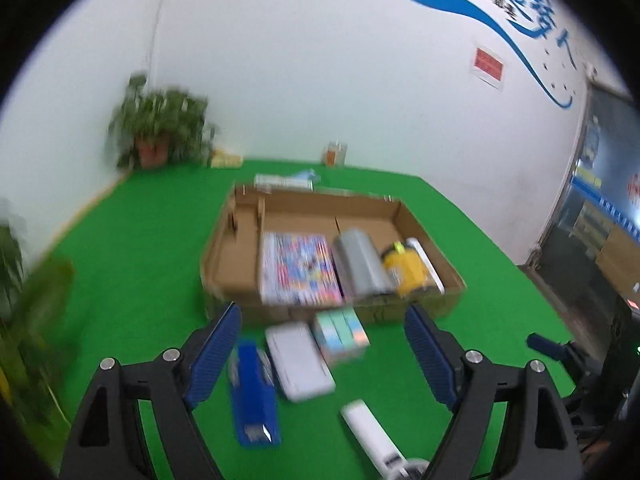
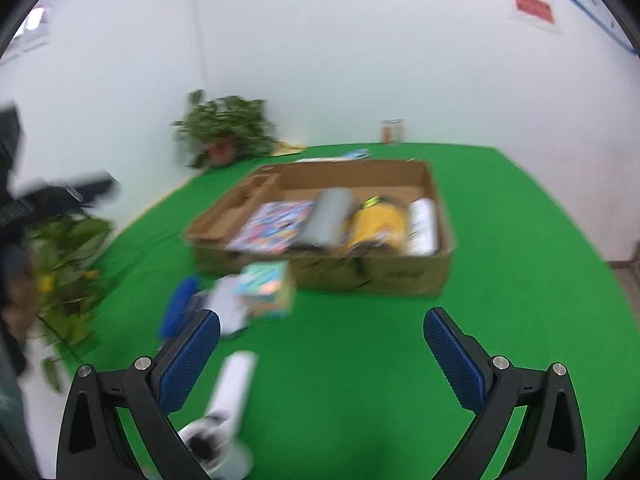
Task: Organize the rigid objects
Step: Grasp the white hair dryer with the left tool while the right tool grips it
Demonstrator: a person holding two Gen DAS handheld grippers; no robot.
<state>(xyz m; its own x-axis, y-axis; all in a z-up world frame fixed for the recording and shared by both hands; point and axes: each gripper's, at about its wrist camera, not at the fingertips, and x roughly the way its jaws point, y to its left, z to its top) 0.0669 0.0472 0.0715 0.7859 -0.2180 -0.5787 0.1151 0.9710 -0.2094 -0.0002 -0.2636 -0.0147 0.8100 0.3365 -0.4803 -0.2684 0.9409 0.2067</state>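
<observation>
Between picks, judging by both grippers empty. Left gripper (image 1: 322, 350): jaws apart, nothing between the pads. Lower centre of the left wrist view, loose on the green table (image 1: 132, 248), left to right: blue stapler (image 1: 252, 392), white case (image 1: 299, 362), pastel box (image 1: 341, 334), white tube (image 1: 370, 426).

Cardboard box (image 1: 240, 248), frame centre: left compartments empty; then colourful book (image 1: 298, 274), grey roll (image 1: 360, 264), yellow item (image 1: 408, 270).

Right gripper (image 2: 322, 354): jaws wide apart, empty.

Next move, likely: descend on one loose item and close squarely.

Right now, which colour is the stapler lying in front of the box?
Blue; the stapler shows best in the left wrist view.
</observation>
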